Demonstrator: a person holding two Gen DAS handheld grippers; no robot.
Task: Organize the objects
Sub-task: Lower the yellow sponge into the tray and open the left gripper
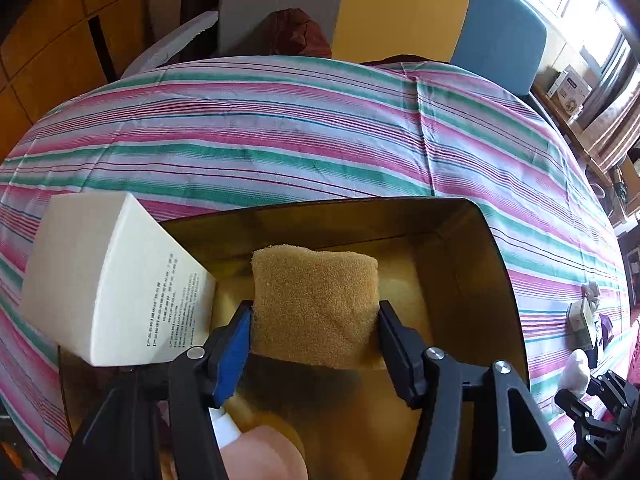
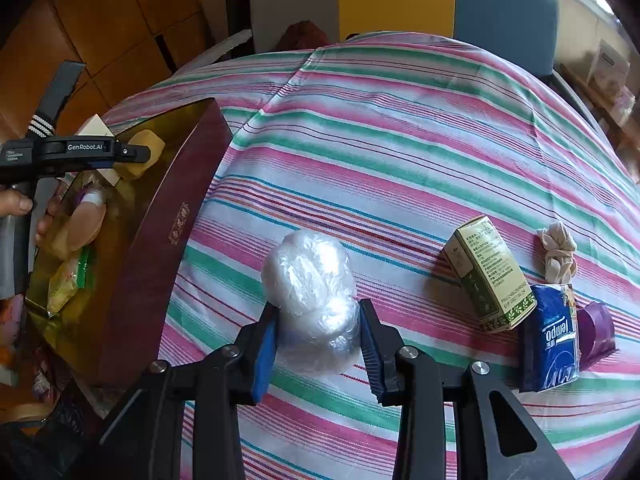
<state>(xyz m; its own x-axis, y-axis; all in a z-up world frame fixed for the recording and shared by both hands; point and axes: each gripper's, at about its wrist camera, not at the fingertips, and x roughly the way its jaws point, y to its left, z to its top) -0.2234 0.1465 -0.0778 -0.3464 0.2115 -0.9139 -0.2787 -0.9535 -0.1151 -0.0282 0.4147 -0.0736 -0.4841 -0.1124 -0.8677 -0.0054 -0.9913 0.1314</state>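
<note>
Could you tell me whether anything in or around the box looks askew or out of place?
Yes: the white carton sits tilted across the box's rim, half out rather than flat inside beside the sponge.

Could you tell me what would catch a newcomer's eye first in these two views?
Probably the tan sponge between the fingers of the left hand-held gripper, over the gold-lined box at the table's left. Next, the crumpled clear plastic bundle in the right hand-held gripper, on the striped tablecloth.

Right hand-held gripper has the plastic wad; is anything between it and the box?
Nothing visible: only bare striped cloth lies between the plastic wad and the box. The box's near wall must be cleared.
</note>
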